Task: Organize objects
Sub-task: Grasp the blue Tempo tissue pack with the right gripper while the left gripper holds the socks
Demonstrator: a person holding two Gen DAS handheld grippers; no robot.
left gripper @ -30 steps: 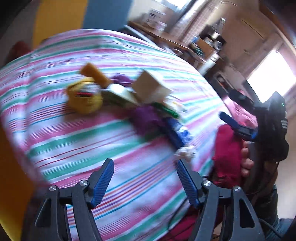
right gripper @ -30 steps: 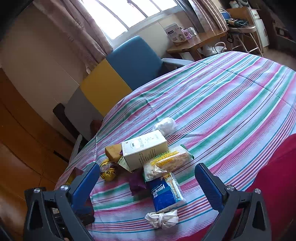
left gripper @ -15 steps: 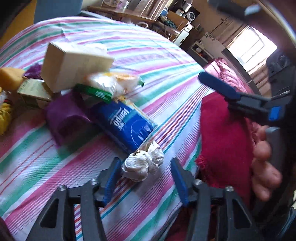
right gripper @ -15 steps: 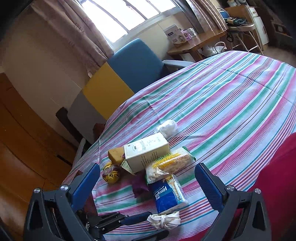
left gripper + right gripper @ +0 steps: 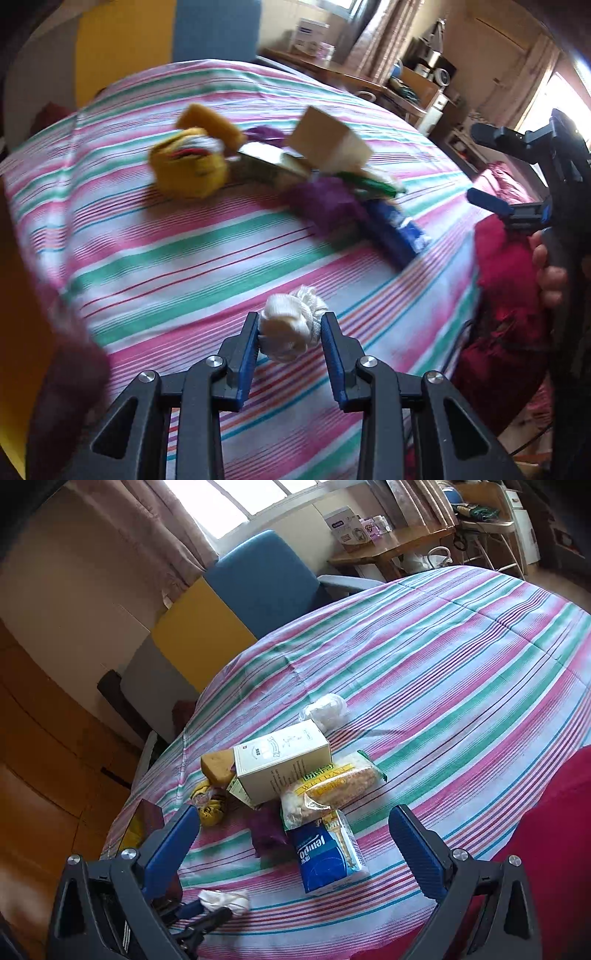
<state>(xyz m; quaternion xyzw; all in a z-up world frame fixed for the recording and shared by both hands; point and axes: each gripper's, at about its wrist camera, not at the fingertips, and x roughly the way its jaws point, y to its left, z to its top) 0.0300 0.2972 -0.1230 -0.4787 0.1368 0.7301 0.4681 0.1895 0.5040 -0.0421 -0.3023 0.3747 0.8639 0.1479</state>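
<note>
Left wrist view shows your left gripper [image 5: 289, 336] clamped on the white cloth bundle [image 5: 291, 326] near the table's [image 5: 184, 258] front edge; soft fabric may slip if lifted abruptly.

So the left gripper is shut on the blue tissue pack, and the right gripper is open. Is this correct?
Not quite. The left gripper is shut on the white cloth bundle, as the left wrist view shows. The blue tissue pack lies on the table. The right gripper is open.
</note>
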